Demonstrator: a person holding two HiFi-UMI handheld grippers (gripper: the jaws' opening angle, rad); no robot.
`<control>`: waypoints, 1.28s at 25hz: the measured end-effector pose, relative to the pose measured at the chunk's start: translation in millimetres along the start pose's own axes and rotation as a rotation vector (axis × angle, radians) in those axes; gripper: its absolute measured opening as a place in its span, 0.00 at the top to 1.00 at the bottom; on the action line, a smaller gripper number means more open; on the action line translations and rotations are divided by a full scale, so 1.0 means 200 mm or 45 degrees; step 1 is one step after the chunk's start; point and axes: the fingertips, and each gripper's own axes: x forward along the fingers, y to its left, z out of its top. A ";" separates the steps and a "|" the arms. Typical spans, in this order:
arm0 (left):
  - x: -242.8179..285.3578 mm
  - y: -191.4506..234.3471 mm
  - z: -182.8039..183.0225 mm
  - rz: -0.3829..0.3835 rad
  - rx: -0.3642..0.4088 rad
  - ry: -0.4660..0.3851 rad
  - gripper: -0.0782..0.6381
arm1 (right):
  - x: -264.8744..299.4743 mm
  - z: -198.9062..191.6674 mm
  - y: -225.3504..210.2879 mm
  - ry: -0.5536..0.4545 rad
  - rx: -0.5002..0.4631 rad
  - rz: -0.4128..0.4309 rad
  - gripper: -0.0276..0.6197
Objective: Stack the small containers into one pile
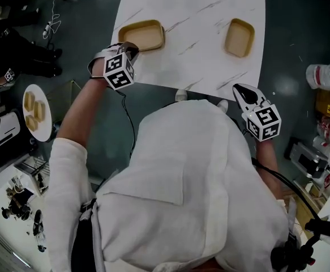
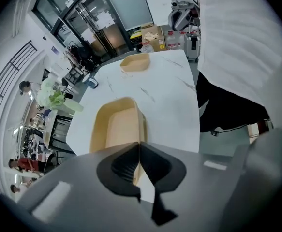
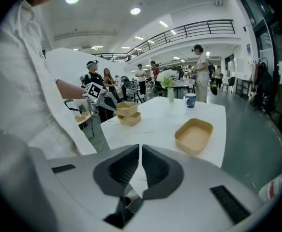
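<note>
at the table's (image 1: pixel 198 55) left edge, the left gripper (image 1: pixel 129 47) pinches the near wall of a tan container (image 2: pixel 114 129), seemingly just above a second container (image 3: pixel 132 120). the right gripper (image 1: pixel 245 94) hangs empty, jaws almost together, with the third container (image 1: pixel 239 37) well apart. such a one-sided grip could let the held container tilt and seat crooked.

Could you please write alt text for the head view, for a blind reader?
The left claw grips a tan container near the left edge of a marble table, seen from above over a person in white. A second container lies at right; the right claw is shut, empty.
</note>
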 end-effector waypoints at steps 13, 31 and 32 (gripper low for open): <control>0.18 -0.02 -0.05 -0.072 0.088 -0.046 0.87 | 0.05 -0.02 0.14 0.018 0.081 -0.104 0.95; 0.27 -0.11 -0.03 -0.178 0.028 -0.074 0.82 | 0.02 -0.09 0.17 0.050 0.107 -0.108 0.95; 0.26 -0.11 -0.03 -0.180 0.025 -0.073 0.82 | 0.01 -0.10 0.17 0.048 0.106 -0.103 0.95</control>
